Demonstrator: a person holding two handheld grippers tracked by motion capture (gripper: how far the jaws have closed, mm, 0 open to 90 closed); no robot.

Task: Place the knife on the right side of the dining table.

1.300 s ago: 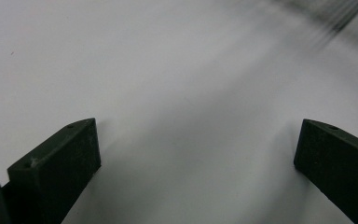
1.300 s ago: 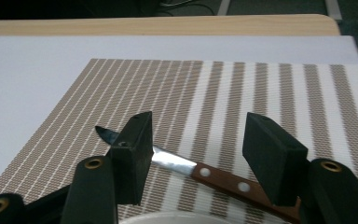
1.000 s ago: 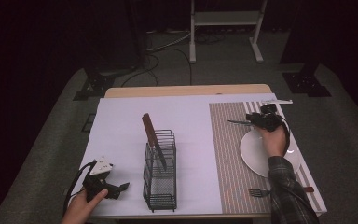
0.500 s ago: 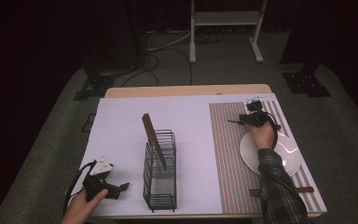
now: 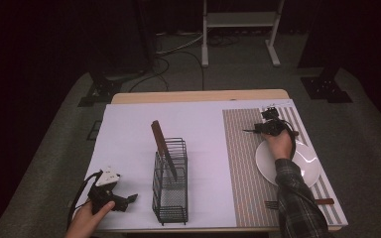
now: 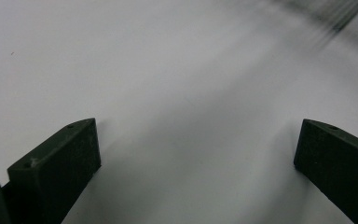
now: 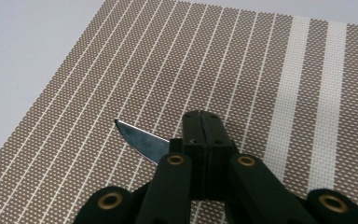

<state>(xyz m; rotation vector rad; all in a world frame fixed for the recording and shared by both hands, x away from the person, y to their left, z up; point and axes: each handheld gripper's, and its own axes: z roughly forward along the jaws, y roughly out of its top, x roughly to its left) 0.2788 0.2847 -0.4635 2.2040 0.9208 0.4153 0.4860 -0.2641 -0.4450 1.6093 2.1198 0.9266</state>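
The right gripper (image 7: 200,128) fingers are clamped on a knife (image 7: 142,140) beyond the plate (image 5: 305,171). It looks thin, stiff, sharp and slippery, so hold its handle. The left gripper (image 6: 196,154) fingers are apart.

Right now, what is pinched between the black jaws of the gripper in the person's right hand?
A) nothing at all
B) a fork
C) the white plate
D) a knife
D: in the right gripper view the right gripper has its jaws closed on a knife, whose shiny blade sticks out to one side above the striped placemat.
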